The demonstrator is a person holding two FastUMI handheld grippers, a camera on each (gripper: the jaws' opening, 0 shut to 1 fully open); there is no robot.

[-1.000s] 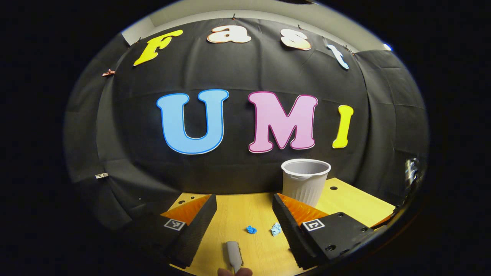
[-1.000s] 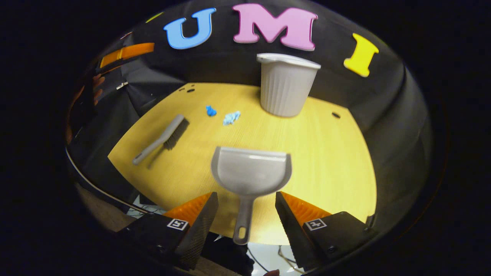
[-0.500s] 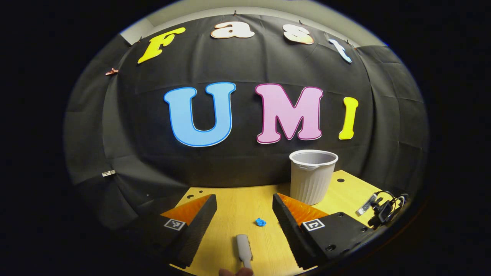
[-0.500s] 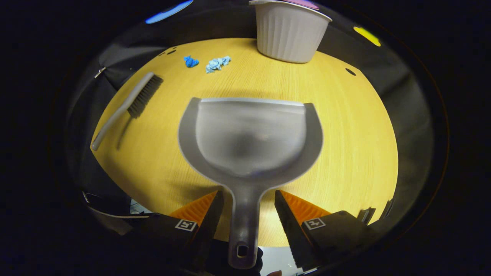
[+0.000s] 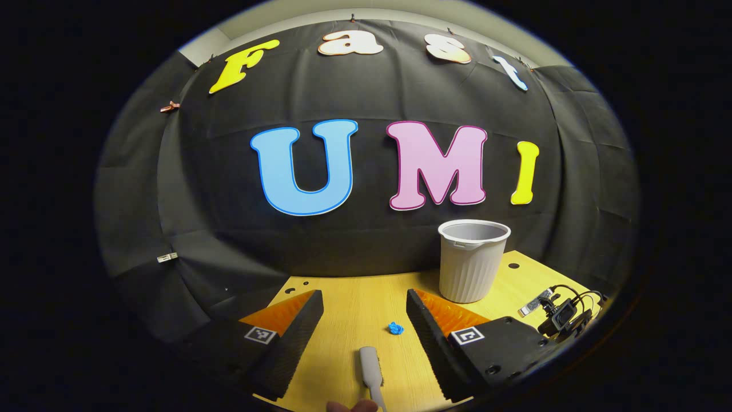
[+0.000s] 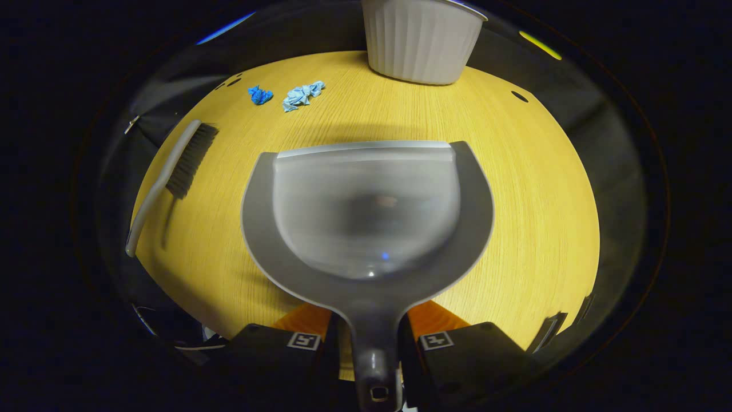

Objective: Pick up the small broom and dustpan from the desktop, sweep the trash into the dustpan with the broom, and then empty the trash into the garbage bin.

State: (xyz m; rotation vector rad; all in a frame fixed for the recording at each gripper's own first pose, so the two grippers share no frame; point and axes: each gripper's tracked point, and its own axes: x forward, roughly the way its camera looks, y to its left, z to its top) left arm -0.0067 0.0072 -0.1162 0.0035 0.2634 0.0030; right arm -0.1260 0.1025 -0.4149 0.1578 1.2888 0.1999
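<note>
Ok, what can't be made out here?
- Left gripper view: the broom's handle end is cut off at the bottom edge.
- Left gripper view: the garbage bin's inside is hidden by its wall.
- Right gripper view: the bin's top is cut off; the dustpan hides the desktop beneath.

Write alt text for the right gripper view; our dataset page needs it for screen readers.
The right gripper clamps the handle of a grey plastic dustpan on a yellow wooden desktop. Beyond lie a grey broom, two blue paper scraps and a ribbed white bin.
</note>
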